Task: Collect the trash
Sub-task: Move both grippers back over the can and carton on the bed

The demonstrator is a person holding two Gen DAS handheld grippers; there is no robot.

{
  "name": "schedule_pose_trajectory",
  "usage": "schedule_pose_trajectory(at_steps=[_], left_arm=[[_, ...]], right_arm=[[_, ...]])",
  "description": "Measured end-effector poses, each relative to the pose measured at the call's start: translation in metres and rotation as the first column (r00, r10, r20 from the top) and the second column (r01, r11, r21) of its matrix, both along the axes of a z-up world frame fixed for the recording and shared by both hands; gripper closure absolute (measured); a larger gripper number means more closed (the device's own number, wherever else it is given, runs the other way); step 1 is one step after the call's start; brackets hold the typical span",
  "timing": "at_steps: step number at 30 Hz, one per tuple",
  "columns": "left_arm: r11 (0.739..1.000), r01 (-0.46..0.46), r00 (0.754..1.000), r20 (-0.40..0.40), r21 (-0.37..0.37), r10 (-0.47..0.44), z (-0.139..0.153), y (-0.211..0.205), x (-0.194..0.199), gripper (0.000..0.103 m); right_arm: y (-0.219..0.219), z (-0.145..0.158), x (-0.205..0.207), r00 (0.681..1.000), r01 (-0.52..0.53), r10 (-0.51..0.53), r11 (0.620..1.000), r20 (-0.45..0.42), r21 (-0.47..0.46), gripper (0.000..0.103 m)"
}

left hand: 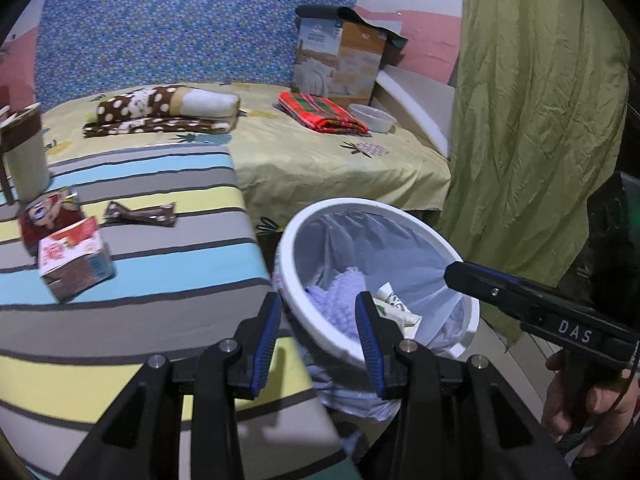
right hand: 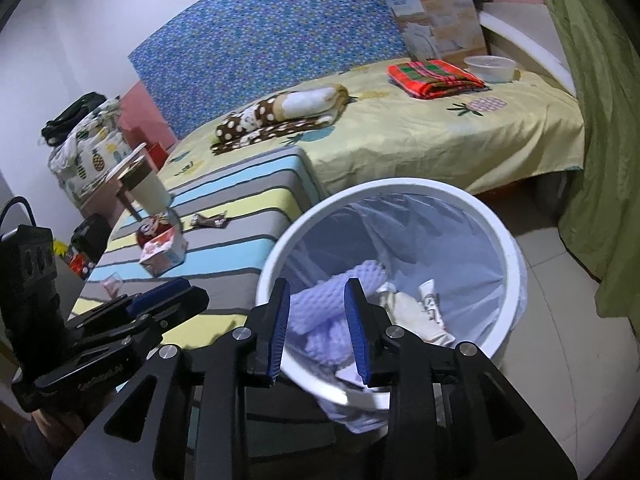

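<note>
A white bin (left hand: 348, 204) (right hand: 400, 184) lined with a pale bag stands on the floor beside a striped cushion (left hand: 160, 176) (right hand: 240, 196). Inside lie purple foam netting (left hand: 340, 292) (right hand: 360, 276) and crumpled white wrappers (left hand: 396, 304) (right hand: 428, 300). My left gripper (left hand: 318, 300) (right hand: 180, 292) hovers open at the bin's near rim, nothing between its fingers. My right gripper (right hand: 317, 286) (left hand: 454, 274) is open over the bin, also with nothing in it. On the cushion lie a brown wrapper (left hand: 140, 214) (right hand: 208, 221), a small carton (left hand: 76, 264) (right hand: 164, 250) and a red packet (left hand: 44, 216) (right hand: 150, 228).
A cream mug (left hand: 24, 152) (right hand: 148, 192) stands on the cushion's far end. Behind is a bed with a yellow sheet (left hand: 320, 160), folded blankets (left hand: 168, 112), a red cloth (left hand: 324, 114), a white bowl (left hand: 372, 116) and a box (left hand: 340, 60). A green curtain (left hand: 532, 120) hangs at the right.
</note>
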State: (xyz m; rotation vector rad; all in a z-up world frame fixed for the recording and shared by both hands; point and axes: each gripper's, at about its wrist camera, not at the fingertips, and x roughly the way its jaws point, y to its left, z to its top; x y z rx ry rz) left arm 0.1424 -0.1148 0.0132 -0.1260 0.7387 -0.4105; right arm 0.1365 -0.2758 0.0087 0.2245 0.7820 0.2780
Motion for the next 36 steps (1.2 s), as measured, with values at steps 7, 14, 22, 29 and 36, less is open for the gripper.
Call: schedule_pose_trajectory(at_steps=[7,14,22,29,36], left_arm=[[0.998,-0.063,0.998,0.010,0.012,0.063,0.001,0.027,-0.015,0.063],[0.992,-0.127,0.992,0.023,0.026,0.126,0.002,0.052,-0.026,0.063],[0.982,-0.188,0.982,0.025,0.034,0.187,0.001,0.083,-0.033,0.063],[0.967,-0.252,0.968,0.024,0.045,0.251,-0.001,0.114,-0.033,0.063],[0.948,-0.315,0.949,0.029,0.040,0.314,0.000,0.148,-0.027,0.063]], right_arm=[[0.023,0.001,-0.004,0.998,-0.061,0.061,0.998,0.016,0.004,0.068],[0.042,0.001,-0.007,0.993,-0.119,0.119,0.993,0.019,0.010,0.063],[0.068,0.002,-0.004,0.985,-0.172,0.172,0.985,0.018,0.003,0.055],[0.091,0.001,0.002,0.974,-0.224,0.225,0.974,0.015,-0.008,0.052],[0.113,0.001,0.011,0.963,-0.268,0.268,0.963,0.010,-0.026,0.049]])
